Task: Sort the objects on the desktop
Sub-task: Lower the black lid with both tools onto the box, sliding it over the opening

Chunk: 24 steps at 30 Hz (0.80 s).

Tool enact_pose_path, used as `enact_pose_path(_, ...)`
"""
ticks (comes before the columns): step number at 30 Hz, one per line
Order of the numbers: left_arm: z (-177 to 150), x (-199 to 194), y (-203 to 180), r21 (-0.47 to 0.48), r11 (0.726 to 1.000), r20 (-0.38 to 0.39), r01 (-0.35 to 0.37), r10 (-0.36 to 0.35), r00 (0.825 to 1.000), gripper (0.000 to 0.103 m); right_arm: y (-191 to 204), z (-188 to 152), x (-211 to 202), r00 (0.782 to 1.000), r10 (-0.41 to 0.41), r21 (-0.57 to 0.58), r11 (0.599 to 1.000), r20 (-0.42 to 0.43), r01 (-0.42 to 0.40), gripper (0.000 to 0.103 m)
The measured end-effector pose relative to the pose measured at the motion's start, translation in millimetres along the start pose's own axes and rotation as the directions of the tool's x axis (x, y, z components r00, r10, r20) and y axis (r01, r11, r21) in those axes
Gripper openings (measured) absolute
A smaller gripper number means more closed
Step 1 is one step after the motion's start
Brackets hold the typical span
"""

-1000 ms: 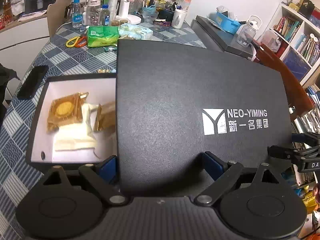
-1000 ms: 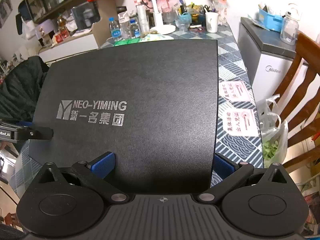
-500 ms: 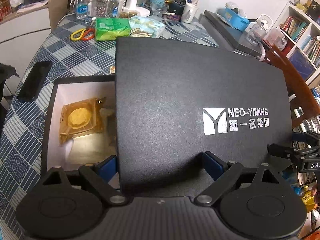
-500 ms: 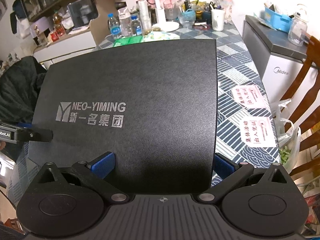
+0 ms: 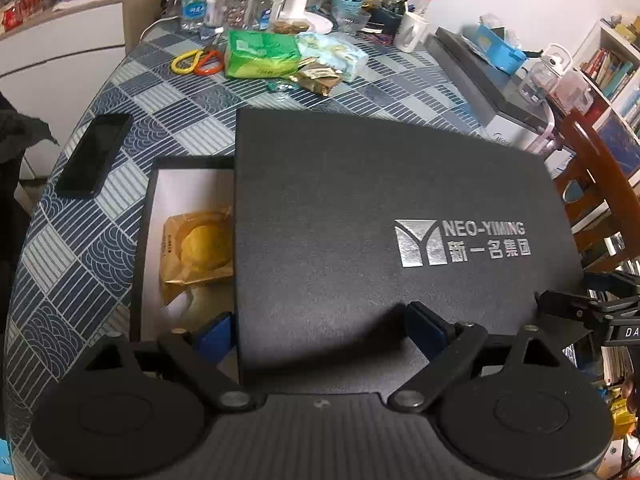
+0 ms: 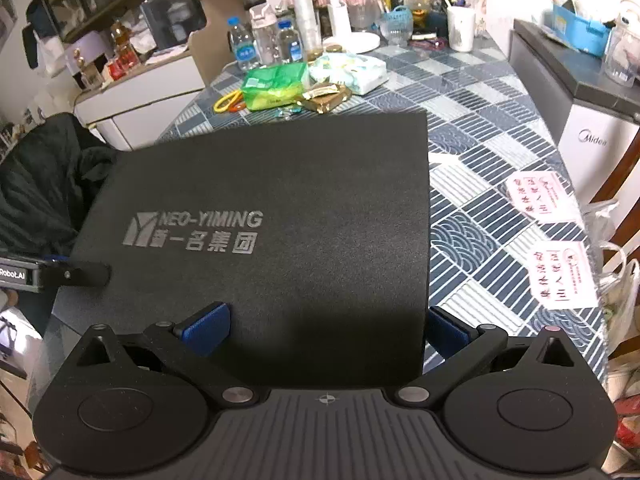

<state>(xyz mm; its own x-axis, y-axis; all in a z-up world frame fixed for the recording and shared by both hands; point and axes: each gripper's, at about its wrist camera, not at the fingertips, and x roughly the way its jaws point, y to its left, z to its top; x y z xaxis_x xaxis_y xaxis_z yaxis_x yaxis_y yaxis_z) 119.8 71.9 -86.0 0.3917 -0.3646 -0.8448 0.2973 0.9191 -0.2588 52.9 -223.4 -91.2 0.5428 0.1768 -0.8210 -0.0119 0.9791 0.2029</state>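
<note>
A black box lid (image 5: 360,216) with a silver NEO-YIMING logo hangs over an open black box (image 5: 146,208) with a white inside. A gold-wrapped pastry (image 5: 196,244) and pale packets lie in the uncovered left strip of the box. My left gripper (image 5: 320,328) is shut on the lid's near left corner. My right gripper (image 6: 324,326) is shut on the lid (image 6: 280,200) at its near right corner. Each gripper's tip shows at the edge of the other's view.
A black phone (image 5: 94,152) lies left of the box. Beyond it are a green packet (image 5: 260,54), a gold snack wrapper (image 6: 326,96), yellow and orange rings (image 5: 196,62), bottles (image 6: 264,42) and a white cup (image 6: 460,28). Two pink-printed cards (image 6: 560,276) lie right.
The lid has moved left over the box, covering more of it. Only a narrow left strip of the box's inside still shows.
</note>
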Motion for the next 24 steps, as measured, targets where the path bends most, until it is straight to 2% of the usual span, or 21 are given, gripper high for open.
enact_pose_path(4,-1.0,3.6,8.7,-0.016,1.0,0.009,-0.002,0.002,1.0,0.103,3.3,1.0,5.6,1.0,0.01,0.01,1.0,-0.005,-0.01,0.103)
enact_pose_path(10,-3.5,1.4,6.0,0.009,1.0,0.022,-0.017,0.017,1.0,0.103,-1.4,-1.4,10.7,0.999,0.023,0.034,0.999,-0.024,-0.023,0.103)
enact_pose_path(16,-2.3,-1.5,15.4,0.001,1.0,0.011,-0.002,0.002,1.0,0.103,-0.9,-2.5,14.8,0.999,0.039,0.049,0.998,-0.03,-0.037,0.103)
enact_pose_path(24,0.6,-6.9,43.8,-0.058,0.998,-0.017,0.005,-0.006,1.0,0.103,16.7,-8.4,31.2,0.997,0.026,0.006,1.0,-0.075,-0.025,0.103)
